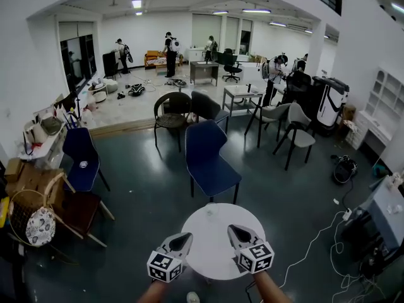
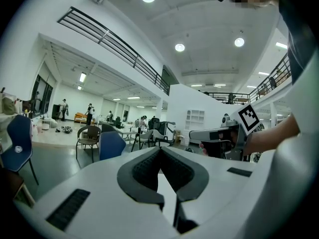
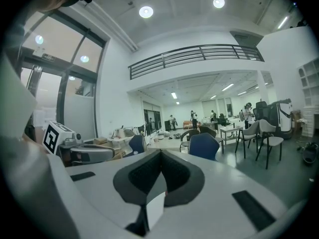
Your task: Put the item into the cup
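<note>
In the head view a small round white table (image 1: 211, 248) stands just in front of me. I see no cup and no item on it in any view. My left gripper (image 1: 184, 237) hangs over the table's left edge and my right gripper (image 1: 233, 230) over its right part. Both point away from me at the room. In the left gripper view the left gripper (image 2: 160, 150) is shut, tips touching, with nothing between them. The right gripper (image 3: 160, 153) looks the same in its own view, shut and empty. Each gripper shows in the other's view: right gripper (image 2: 222, 139), left gripper (image 3: 82, 152).
A blue chair (image 1: 208, 160) stands right behind the table. At the left are a dark stool (image 1: 79, 210), a wicker basket (image 1: 30, 223) and another blue chair (image 1: 82, 156). White cables (image 1: 312, 248) and a grey machine (image 1: 385, 213) are at the right. People stand far back.
</note>
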A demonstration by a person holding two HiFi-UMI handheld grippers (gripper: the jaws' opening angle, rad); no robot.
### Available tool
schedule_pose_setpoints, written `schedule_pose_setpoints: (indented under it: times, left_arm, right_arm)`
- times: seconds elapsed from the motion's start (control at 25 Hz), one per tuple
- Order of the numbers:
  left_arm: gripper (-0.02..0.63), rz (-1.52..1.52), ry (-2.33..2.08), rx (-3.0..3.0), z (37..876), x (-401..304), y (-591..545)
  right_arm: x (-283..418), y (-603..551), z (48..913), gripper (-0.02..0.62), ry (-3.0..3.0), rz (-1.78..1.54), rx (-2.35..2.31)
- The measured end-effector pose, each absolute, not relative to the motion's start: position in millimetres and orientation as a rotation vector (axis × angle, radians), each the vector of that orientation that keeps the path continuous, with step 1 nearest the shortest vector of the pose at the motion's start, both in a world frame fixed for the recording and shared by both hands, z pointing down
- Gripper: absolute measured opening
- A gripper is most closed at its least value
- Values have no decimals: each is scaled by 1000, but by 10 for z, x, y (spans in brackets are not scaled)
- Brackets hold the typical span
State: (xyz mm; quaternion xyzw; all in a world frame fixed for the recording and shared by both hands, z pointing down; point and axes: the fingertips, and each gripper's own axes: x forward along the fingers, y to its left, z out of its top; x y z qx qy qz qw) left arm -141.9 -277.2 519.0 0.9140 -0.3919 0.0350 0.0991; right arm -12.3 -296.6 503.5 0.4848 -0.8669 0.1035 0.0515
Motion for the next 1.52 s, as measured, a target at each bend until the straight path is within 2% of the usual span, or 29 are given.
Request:
schedule_pose_setpoints:
  times: [0.52, 1.52]
  left_arm:
    - [17, 104, -1221, 2719, 5059, -1397, -2324]
    - [15, 68, -1252, 2744, 4860, -908, -1139]
  right_arm:
    - [-97, -2491, 4911, 17, -2679, 276, 1445]
    - [389, -1248, 4796, 17, -2709, 243, 1431]
